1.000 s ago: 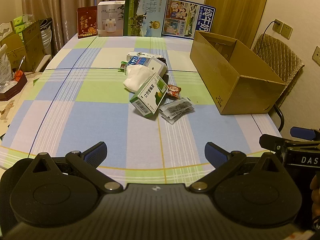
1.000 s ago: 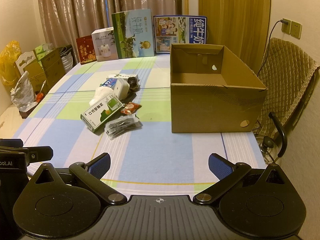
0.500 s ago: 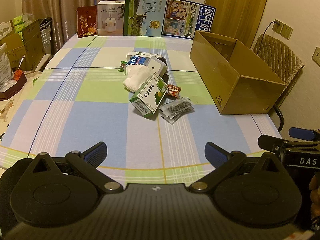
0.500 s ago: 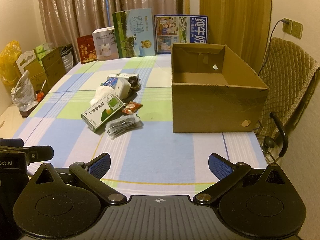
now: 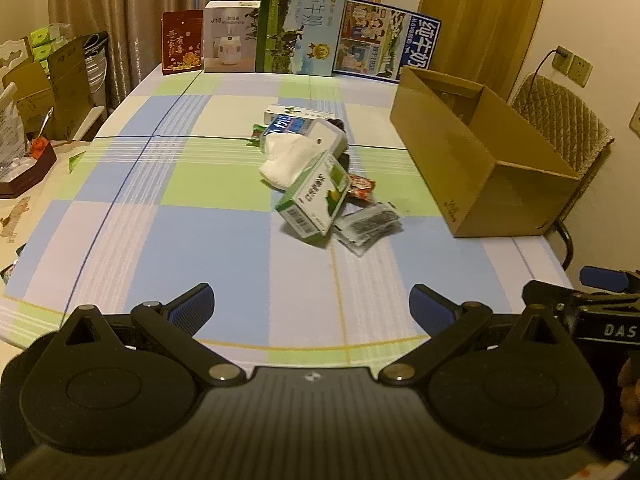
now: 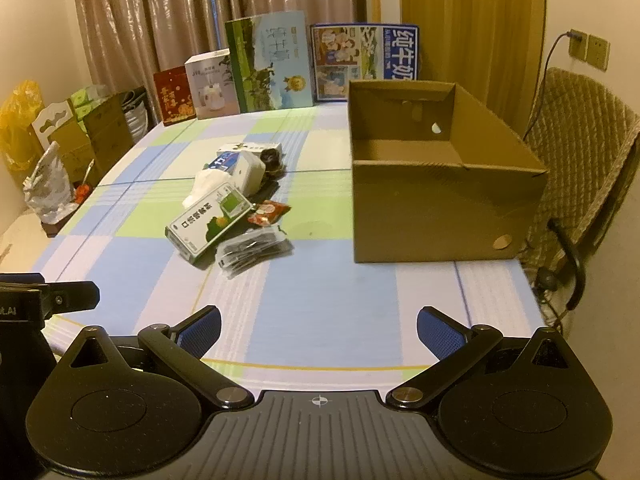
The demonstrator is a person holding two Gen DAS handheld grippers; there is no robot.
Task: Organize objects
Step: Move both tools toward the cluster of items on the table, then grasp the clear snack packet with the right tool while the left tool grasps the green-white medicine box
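So nothing's been picked up yet imo. Both grippers are at the near edge of the table [image 5: 192, 240], fingers spread wide w/ nothing between them: left gripper [image 5: 312, 306], right gripper [image 6: 319, 326].

The pile to sort sits mid-table, at about 12 o'clock from the left gripper and 11 o'clock from the right one, well apart from both. Nearest bits: green-white carton [image 5: 314, 200] leaning up on the stuff behind it, and clear packets w/ dark contents [image 5: 368, 228] lying flat just beside it at its 3 o'clock. Small red snack packet [image 5: 360, 188] pokes out behind the carton. Further back there's a white cloth [image 5: 286, 158], a white plastic device [image 5: 326, 140], plus a blue-white box [image 5: 286, 125], all touching or overlapping.

Open cardboard box [image 6: 440, 184] looks empty, at 1 o'clock from the right gripper, near the table's right edge, chair [image 6: 584, 152] just beyond.

Next move prob: reach fwd to the clear packets or the carton since they're closest. Packets are flat and slippery-looking, so a low pinch at an edge. Carton's tilted and could slide off the pile if nudged.

Room-wise, lots of bare tablecloth between grippers and pile, and a clear lane from pile to box. Box walls are tall-ish tho, so anything carried needs to lift over the rim.
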